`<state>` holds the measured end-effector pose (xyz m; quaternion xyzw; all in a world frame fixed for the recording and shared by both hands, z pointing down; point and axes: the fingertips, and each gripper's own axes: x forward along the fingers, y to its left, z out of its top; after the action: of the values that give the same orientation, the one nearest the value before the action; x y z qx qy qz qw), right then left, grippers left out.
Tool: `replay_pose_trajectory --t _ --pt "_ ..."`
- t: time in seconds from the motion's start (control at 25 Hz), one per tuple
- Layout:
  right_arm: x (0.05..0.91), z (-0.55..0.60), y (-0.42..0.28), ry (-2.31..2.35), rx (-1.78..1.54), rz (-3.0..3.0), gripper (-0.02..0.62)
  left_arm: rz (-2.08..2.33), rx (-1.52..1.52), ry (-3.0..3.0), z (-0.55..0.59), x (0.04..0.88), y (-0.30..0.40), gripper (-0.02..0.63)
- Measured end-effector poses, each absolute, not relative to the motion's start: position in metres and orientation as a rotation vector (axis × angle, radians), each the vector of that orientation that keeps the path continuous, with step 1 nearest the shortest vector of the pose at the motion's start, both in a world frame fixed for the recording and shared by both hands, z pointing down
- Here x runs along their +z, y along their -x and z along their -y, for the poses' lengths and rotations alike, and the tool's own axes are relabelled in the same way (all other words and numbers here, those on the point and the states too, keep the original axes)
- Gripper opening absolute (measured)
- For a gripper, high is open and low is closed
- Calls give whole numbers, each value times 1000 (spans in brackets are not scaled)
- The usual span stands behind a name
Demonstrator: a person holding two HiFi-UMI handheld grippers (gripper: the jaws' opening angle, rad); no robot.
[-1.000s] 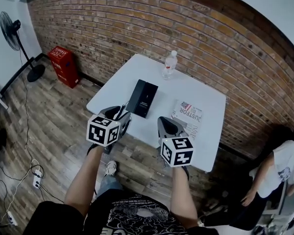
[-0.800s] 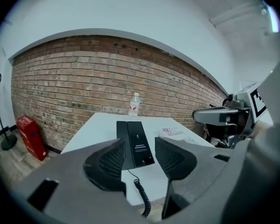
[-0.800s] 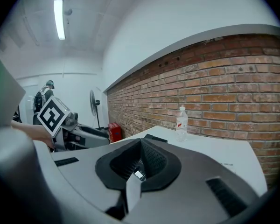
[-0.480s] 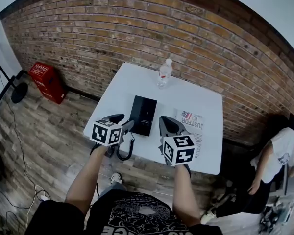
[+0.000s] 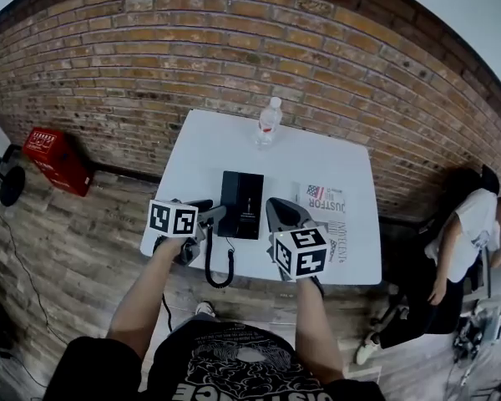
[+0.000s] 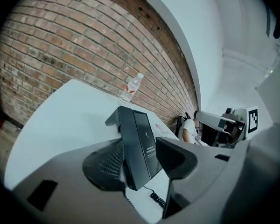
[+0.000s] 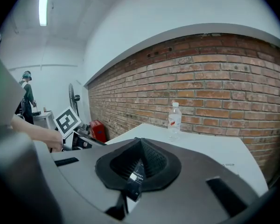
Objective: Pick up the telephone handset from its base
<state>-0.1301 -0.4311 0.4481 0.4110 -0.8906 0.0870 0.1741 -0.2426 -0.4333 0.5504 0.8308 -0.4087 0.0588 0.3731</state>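
The black telephone (image 5: 240, 205) lies flat on the white table (image 5: 217, 144), near its front edge. Its coiled cord (image 5: 220, 267) hangs off that edge. In the left gripper view the telephone (image 6: 139, 136) is a long slab, with the handset as a narrow strip along its left side. My left gripper (image 5: 210, 216) is by the telephone's near left corner. There its jaws (image 6: 140, 161) stand wide open, the slab's near end just ahead of the gap, no pad pressing. My right gripper (image 5: 282, 215) hovers just right of the telephone, its pads (image 7: 151, 164) together and holding nothing.
A clear water bottle (image 5: 268, 122) stands at the table's far edge. A printed paper (image 5: 326, 200) lies right of the telephone. Beyond the table is a brick wall, with a red box (image 5: 54, 153) on the wooden floor at left. A person (image 5: 468, 253) sits right of the table.
Both grippers have moved forward over the table's front edge and closer to the telephone. The left one has sunk and rolled toward the handset side. The cord now dangles in view.
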Motion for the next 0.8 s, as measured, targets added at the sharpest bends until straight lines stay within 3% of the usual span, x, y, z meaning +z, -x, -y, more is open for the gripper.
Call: replay_pose_trajectory --t 0.8 --pt "480 461 135 -1328 306 2400 0 537 69 -2033 463 597 230 193"
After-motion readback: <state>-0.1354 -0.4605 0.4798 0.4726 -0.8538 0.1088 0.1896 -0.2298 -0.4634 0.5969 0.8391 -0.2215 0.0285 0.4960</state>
